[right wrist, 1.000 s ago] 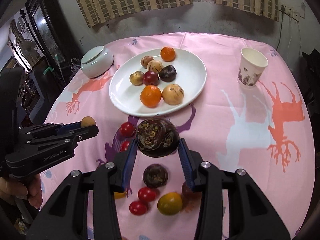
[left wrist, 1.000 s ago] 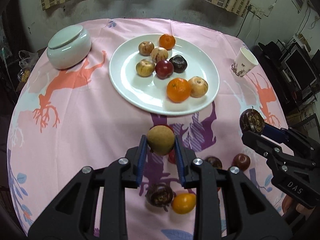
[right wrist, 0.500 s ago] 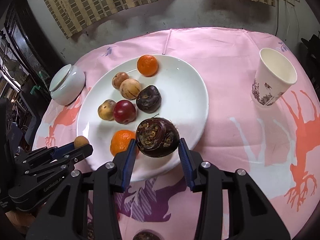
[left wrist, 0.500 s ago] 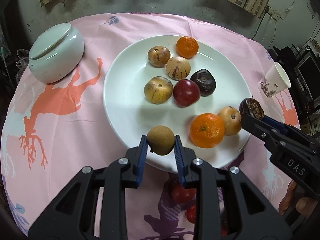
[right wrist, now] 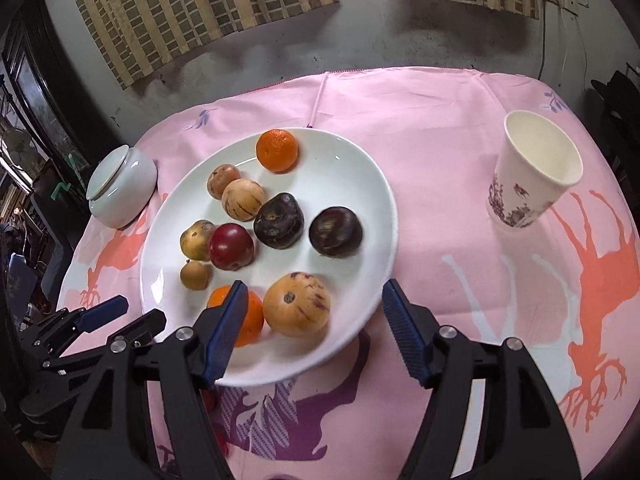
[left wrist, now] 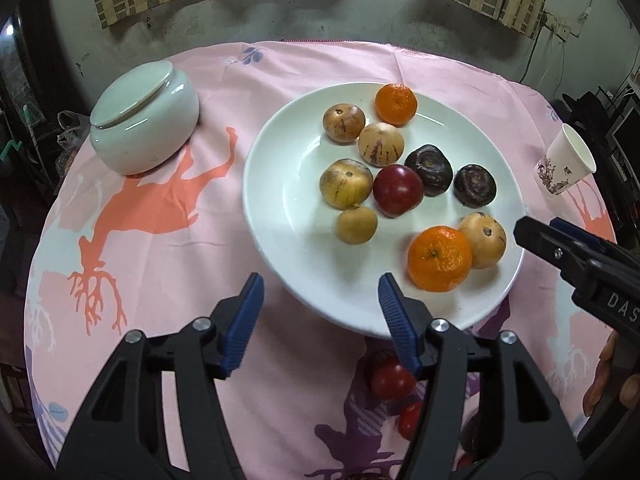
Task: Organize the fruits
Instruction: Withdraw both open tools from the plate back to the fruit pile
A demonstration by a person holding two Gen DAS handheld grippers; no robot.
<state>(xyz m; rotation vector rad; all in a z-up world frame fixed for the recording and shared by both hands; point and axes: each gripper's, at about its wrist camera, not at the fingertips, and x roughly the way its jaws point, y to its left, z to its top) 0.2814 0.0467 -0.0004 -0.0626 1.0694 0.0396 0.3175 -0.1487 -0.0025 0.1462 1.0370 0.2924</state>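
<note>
A white plate [left wrist: 276, 184] [right wrist: 360, 168] on the pink tablecloth holds several fruits. A small brown fruit [left wrist: 356, 225] [right wrist: 195, 275] lies near its front left, and a dark purple fruit [left wrist: 475, 185] [right wrist: 335, 231] lies at its right. My left gripper [left wrist: 320, 316] is open and empty just before the plate's near rim. My right gripper [right wrist: 314, 330] is open and empty over the plate's near edge, by an orange [right wrist: 244, 316] and a tan striped fruit [right wrist: 296, 304]. A red fruit [left wrist: 391, 379] lies on the cloth below the plate.
A pale green lidded jar [left wrist: 144, 118] [right wrist: 120, 186] stands left of the plate. A paper cup [left wrist: 566, 165] [right wrist: 534, 168] stands at the right. More small red fruits [left wrist: 408, 420] lie on the cloth near me. The table's far edge meets a grey wall.
Both grippers opened. The left let go of the brown fruit and the right let go of the dark purple fruit; both fruits now lie on the plate. Both grippers have drawn back slightly.
</note>
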